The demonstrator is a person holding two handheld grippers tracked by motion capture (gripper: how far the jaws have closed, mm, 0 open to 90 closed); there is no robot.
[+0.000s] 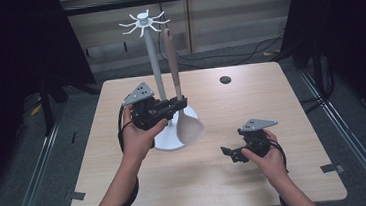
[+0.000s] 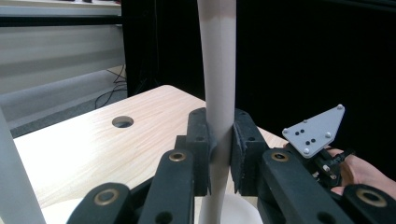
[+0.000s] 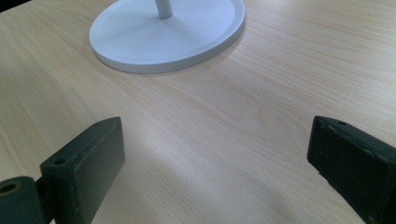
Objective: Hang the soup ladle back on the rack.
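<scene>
- Nearest the person: right gripper (image 1: 235, 153) low over the wooden table (image 1: 271, 100), well apart from the work; its jaws stand wide apart with nothing between them, bare wood in the gap in the right gripper view.
- Just beyond, left of centre: left gripper (image 1: 178, 105) clenched on the handle of a beige ladle (image 1: 172, 63). Left gripper view confirms it: both pads pressed against the handle (image 2: 218, 93), which runs upright between them.
- Ladle stands near vertical beside the pole of the white hook stand (image 1: 156, 67); bowl (image 1: 189, 127) down, over the rim of the stand's round base (image 3: 187, 46). Cannot tell whether the bowl rests on it.
- Top of the handle sits right under the hook crown (image 1: 143, 22); from here I cannot tell whether it is hooked on.
- Farther back: a round cable hole (image 1: 225, 79) in the tabletop.
- Judgement: grasp made, ladle brought to the stand. Left to do: settle the hook question, let go, withdraw.
</scene>
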